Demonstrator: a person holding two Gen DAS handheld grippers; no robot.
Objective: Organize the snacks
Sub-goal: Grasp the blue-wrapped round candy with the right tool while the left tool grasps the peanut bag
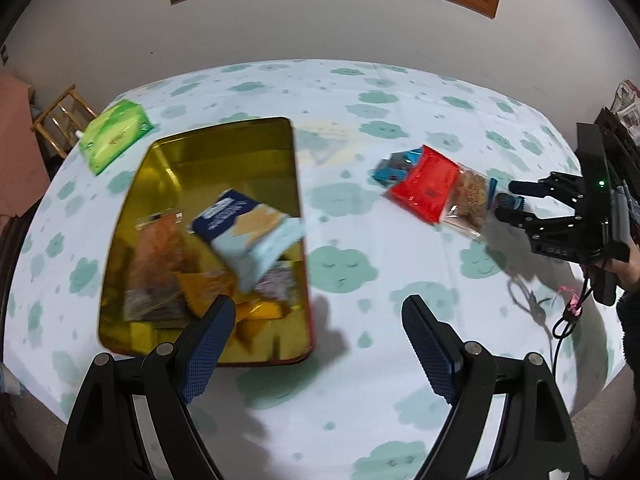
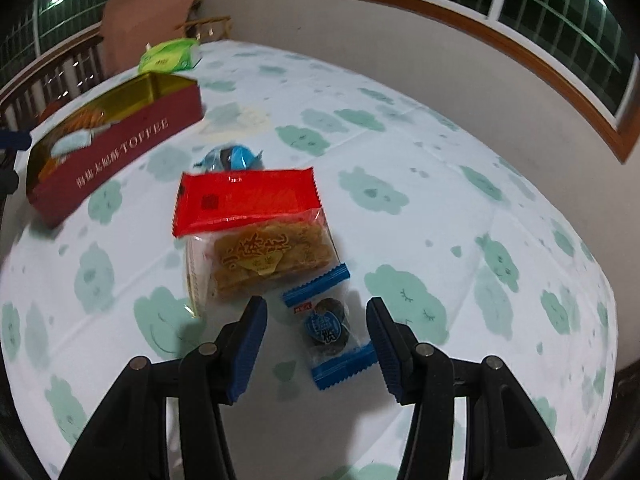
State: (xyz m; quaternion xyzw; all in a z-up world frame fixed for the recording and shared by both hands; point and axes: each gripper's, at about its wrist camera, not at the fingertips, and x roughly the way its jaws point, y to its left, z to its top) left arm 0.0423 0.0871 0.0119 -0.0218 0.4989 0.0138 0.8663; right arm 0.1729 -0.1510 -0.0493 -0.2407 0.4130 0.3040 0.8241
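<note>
The right gripper [image 2: 316, 336], jaws spread, straddles a blue-edged wrapped sweet [image 2: 330, 330] without pinching it; a clear biscuit pack [image 2: 266, 260] and a red packet [image 2: 244, 200] lie at twelve o'clock. The left gripper [image 1: 318, 344] hangs open and empty beside the toffee tin [image 2: 120, 148] at ten o'clock, partly filled. Several snacks remain outside.

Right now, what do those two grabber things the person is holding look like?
Both look alike. The left gripper and the right gripper each have two black plastic arms with silver round bolts, ending in blue fingers with a bumpy grid pattern. Seen from the side, the right one has a black boxy body with a tiny green light and a black cable hanging down. The person's sleeve is dark.
</note>
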